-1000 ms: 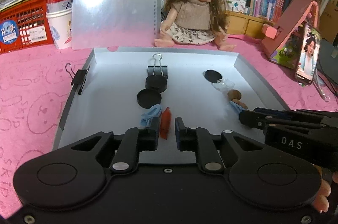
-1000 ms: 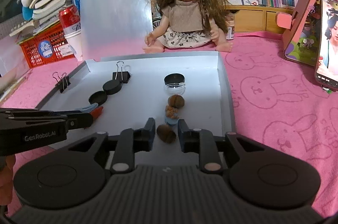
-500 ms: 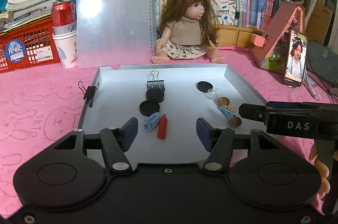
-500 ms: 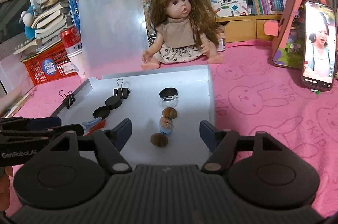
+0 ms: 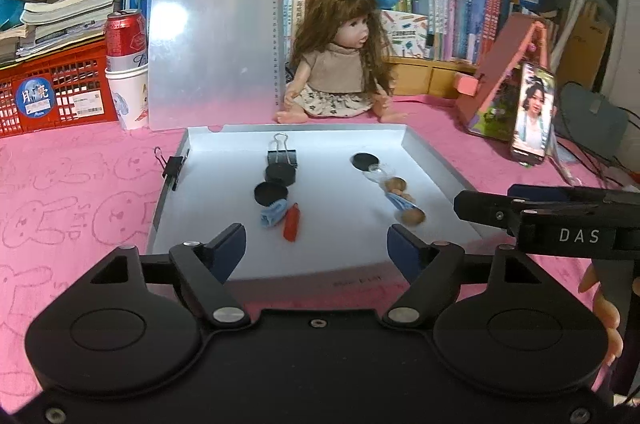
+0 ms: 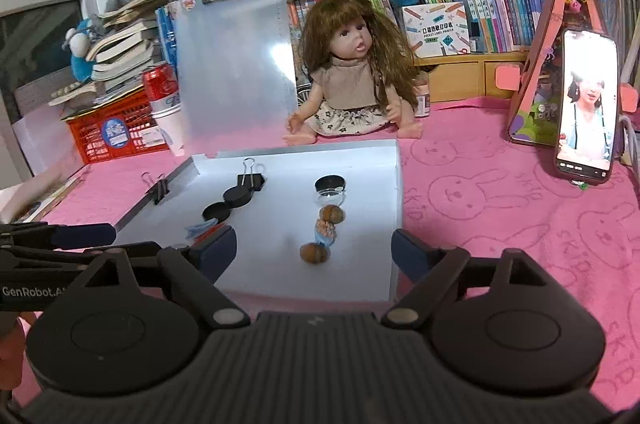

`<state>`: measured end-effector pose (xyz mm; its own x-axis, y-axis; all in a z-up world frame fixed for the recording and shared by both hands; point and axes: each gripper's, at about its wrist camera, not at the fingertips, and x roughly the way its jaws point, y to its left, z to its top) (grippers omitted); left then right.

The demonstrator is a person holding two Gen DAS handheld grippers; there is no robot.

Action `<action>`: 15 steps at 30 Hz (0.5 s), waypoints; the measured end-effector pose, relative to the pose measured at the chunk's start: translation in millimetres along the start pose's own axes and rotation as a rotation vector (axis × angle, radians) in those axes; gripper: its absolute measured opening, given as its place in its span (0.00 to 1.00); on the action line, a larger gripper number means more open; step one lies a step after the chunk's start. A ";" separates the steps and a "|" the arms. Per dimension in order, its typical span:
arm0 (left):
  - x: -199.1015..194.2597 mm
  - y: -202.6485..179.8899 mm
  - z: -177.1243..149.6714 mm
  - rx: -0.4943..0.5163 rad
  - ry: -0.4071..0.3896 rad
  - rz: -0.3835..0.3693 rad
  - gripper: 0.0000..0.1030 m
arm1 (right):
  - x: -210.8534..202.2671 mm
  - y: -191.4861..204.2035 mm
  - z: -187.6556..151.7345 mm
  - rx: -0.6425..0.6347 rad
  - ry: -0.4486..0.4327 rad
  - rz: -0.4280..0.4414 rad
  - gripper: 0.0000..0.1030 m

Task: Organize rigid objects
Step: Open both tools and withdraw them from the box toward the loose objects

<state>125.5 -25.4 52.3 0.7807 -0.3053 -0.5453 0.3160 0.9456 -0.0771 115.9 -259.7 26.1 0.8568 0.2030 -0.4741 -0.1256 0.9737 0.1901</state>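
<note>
Lying near the tray's [image 6: 396, 208] front edge, the hard, rollable walnut [image 6: 314, 253] wants a mid-body pinch; both the left gripper [image 5: 316, 244] and the right gripper [image 6: 313, 248] are opening, empty.

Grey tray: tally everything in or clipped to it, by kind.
On the grey tray:
Binder clips: 2
Black round caps: 3
Walnuts: 2
Clear jar: 1
Blue pieces: 2
Red piece: 1
Total: 11
</note>
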 end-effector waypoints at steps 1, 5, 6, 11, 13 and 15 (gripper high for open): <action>-4.0 -1.8 -2.3 0.007 -0.002 -0.003 0.75 | -3.5 0.7 -1.3 -0.009 -0.003 -0.002 0.89; -19.2 -10.0 -11.8 0.026 -0.012 -0.012 0.77 | -20.8 4.2 -8.2 -0.052 -0.025 -0.014 0.92; -22.5 -11.7 -15.0 0.026 -0.011 -0.015 0.77 | -24.7 5.0 -10.2 -0.060 -0.030 -0.014 0.92; -31.8 -18.7 -30.3 0.034 0.013 -0.023 0.77 | -44.0 8.4 -23.5 -0.108 -0.050 -0.042 0.92; -35.1 -21.1 -36.9 0.038 0.021 -0.024 0.77 | -50.4 8.3 -28.8 -0.122 -0.055 -0.053 0.92; -37.7 -23.0 -42.1 0.042 0.025 -0.028 0.77 | -55.2 7.8 -33.9 -0.130 -0.057 -0.060 0.92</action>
<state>66.1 -30.9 39.5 0.7576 -0.3279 -0.5644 0.3603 0.9311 -0.0573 50.6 -259.9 24.6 0.8910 0.1418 -0.4312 -0.1341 0.9898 0.0484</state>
